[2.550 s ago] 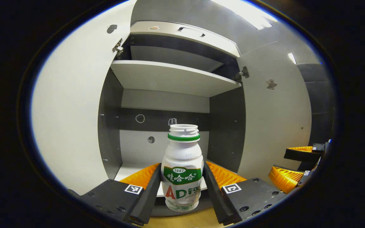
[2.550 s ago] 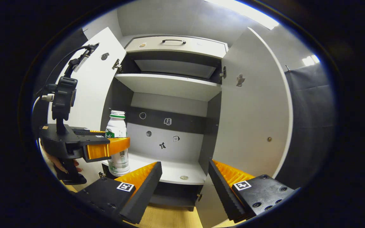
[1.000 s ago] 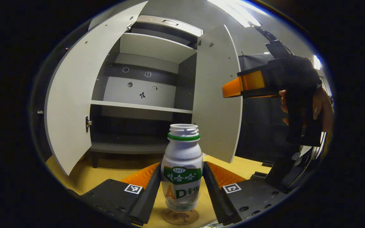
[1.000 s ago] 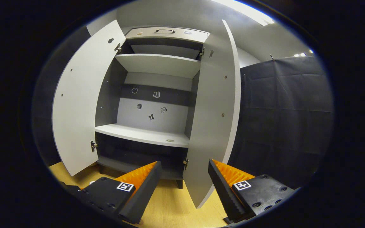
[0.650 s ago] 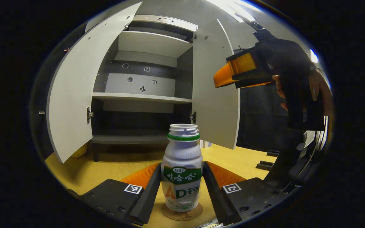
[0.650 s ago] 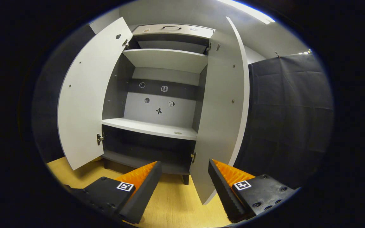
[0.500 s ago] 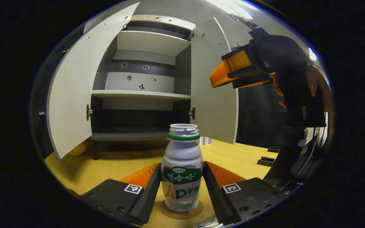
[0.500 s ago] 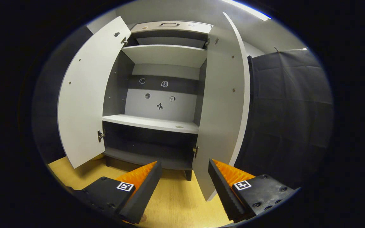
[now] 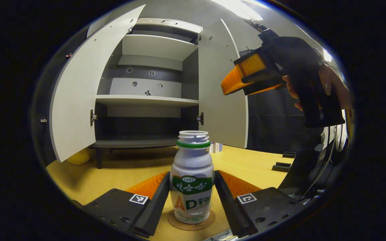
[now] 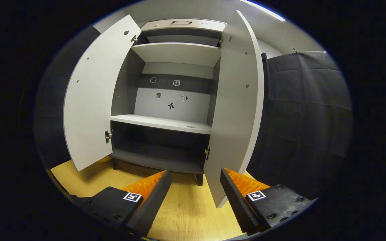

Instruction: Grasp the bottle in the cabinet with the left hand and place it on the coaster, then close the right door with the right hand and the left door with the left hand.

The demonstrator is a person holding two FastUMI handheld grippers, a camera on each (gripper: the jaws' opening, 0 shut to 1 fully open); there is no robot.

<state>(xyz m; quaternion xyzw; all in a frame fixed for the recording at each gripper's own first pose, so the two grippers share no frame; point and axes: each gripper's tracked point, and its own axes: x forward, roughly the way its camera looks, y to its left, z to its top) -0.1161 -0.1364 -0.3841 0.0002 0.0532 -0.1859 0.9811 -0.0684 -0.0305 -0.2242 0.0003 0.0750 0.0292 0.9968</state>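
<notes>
A white bottle (image 9: 191, 180) with a green band and no cap stands upright on a round cork coaster (image 9: 176, 223) on the wooden table. My left gripper (image 9: 192, 175) is shut on it, one finger pressed to each side. The grey cabinet stands behind with its left door (image 9: 75, 93) and right door (image 9: 223, 93) both swung open. My right gripper (image 9: 233, 80), held by a hand (image 9: 328, 83), hovers up beside the right door. In the right gripper view, that gripper (image 10: 194, 175) is open and holds nothing, facing the right door (image 10: 236, 117) edge-on and the left door (image 10: 89, 100).
The middle shelf (image 10: 159, 123) is bare. A yellow object (image 9: 79, 156) lies under the left door, small boxes (image 9: 216, 147) stand below the right door, and black blocks (image 9: 281, 165) lie on the table (image 10: 186, 207). Black cloth (image 10: 307, 117) hangs to the right.
My left gripper carried the bottle out of the cabinet and down onto the coaster. The right gripper drew back from the cabinet and now sits higher, closer to the right door.
</notes>
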